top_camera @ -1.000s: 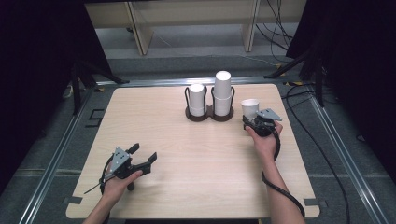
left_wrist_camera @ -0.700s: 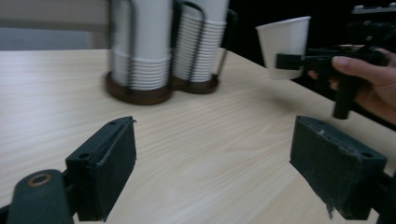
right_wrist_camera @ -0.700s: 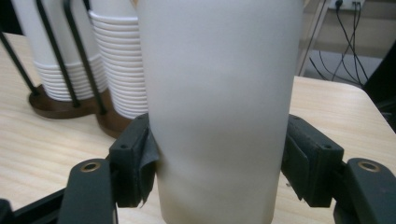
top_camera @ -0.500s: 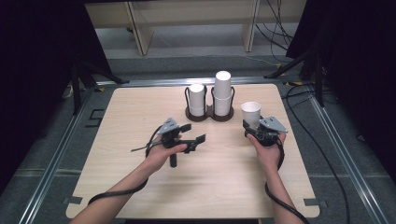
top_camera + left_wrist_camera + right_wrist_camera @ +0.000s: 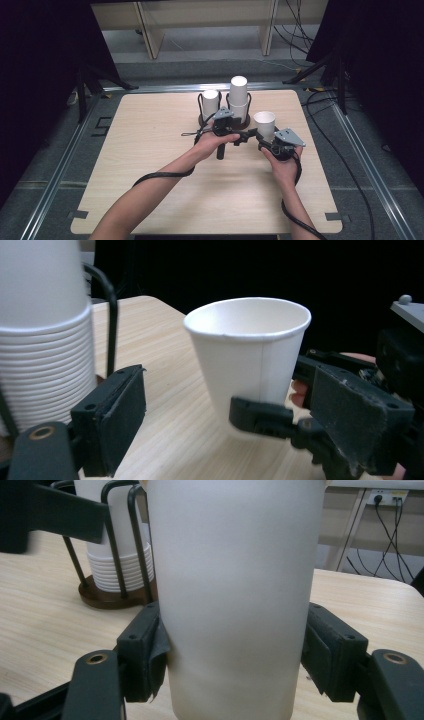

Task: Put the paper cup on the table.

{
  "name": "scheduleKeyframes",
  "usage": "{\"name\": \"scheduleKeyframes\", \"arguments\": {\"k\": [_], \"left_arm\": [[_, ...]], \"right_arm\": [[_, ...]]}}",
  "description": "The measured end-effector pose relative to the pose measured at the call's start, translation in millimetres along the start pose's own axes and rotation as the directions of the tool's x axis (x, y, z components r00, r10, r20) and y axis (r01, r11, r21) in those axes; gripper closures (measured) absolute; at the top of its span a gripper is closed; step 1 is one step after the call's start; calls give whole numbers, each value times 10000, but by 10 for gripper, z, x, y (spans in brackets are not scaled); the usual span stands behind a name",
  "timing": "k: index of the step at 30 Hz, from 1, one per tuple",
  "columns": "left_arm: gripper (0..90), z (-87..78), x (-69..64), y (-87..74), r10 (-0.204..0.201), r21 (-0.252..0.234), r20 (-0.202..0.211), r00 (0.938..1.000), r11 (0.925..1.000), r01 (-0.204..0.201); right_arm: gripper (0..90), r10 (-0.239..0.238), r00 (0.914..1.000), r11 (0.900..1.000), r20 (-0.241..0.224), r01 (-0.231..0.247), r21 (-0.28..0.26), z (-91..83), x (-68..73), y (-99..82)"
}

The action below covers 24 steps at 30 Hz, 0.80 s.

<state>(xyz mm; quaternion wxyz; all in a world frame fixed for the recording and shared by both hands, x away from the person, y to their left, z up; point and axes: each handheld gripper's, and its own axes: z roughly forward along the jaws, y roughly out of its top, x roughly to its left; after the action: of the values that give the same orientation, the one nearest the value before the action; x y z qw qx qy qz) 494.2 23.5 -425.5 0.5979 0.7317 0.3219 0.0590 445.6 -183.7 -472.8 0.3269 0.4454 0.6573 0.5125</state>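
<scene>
Two grippers met right of centre: the right gripper (image 5: 267, 144) clasped an upright paper cup (image 5: 264, 125), the left gripper (image 5: 248, 137) spread wide beside it, bare table (image 5: 150, 150) lower left.

High cam overhead; gripper cams close, share cup (image 5: 264, 125).

I see a plain white cup (image 5: 264, 125) against my black jaws, and white ribbed stacks (image 5: 238, 97) in a black wire holder (image 5: 117, 540) on a dark brown base (image 5: 112, 597). The table (image 5: 150, 130) is pale wood with fine grain. My right gripper (image 5: 265, 145) carries a grey plate (image 5: 289, 136). The cable (image 5: 160, 176) is black.
</scene>
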Motion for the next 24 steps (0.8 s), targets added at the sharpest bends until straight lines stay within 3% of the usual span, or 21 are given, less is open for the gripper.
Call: {"name": "scheduleKeyframes", "arguments": {"k": [3,4,5,6,9,10,11,12,14,16,18,19,20,21,22,24], "left_arm": [[142,65,-4,9,-120,104,31,9999,9999,119],[142,84,-2,12,-201,74,95,9998,9998,201],[142,98,2,16,-260,107,145,9996,9996,258],[142,111,3,17,-264,109,168,9995,9996,262],[142,153,31,21,-119,45,337,9994,9999,117],[142,154,34,24,-135,103,211,9997,9999,133],[143,158,44,24,-203,80,227,9995,9998,201],[142,151,42,22,-480,180,198,9987,9987,476],[143,160,50,29,-612,154,329,9976,9980,607],[144,169,48,34,-623,213,378,9973,9979,616],[145,178,48,40,-685,232,404,9968,9974,676],[145,179,49,43,-732,231,407,9965,9971,723],[145,183,52,46,-805,181,458,9957,9966,798],[145,184,56,50,-812,148,470,9956,9966,806],[147,189,54,50,-876,116,484,9950,9961,871],[156,195,51,47,-879,140,517,9948,9961,873]], "right_arm": [[337,-240,9996,9997,170,240,-10,-11,21,7],[337,104,9999,9999,38,-105,89,-17,56,7],[337,39,9999,10000,165,-40,30,-15,68,3],[337,-28,10000,10000,-59,29,87,-6,67,3],[337,-321,9994,9995,-108,321,-57,15,76,-2],[337,-352,9994,9994,57,352,34,8,84,1],[337,-60,10000,9999,7,60,132,3,104,3],[337,-347,9994,9994,1,347,25,12,88,9],[337,-139,9998,9999,-138,139,15,24,110,8],[337,-389,9992,9992,-56,389,11,26,116,17],[336,-328,9994,9995,-133,328,-22,31,133,26],[337,-629,9980,9979,-55,628,-151,36,121,34],[337,-142,9997,9999,-198,143,79,23,151,39],[337,-535,9984,9985,-188,532,-132,39,136,44],[337,-291,9989,9994,-357,285,-175,54,156,41],[337,-264,9990,9996,-360,265,28,42,179,49]]}}
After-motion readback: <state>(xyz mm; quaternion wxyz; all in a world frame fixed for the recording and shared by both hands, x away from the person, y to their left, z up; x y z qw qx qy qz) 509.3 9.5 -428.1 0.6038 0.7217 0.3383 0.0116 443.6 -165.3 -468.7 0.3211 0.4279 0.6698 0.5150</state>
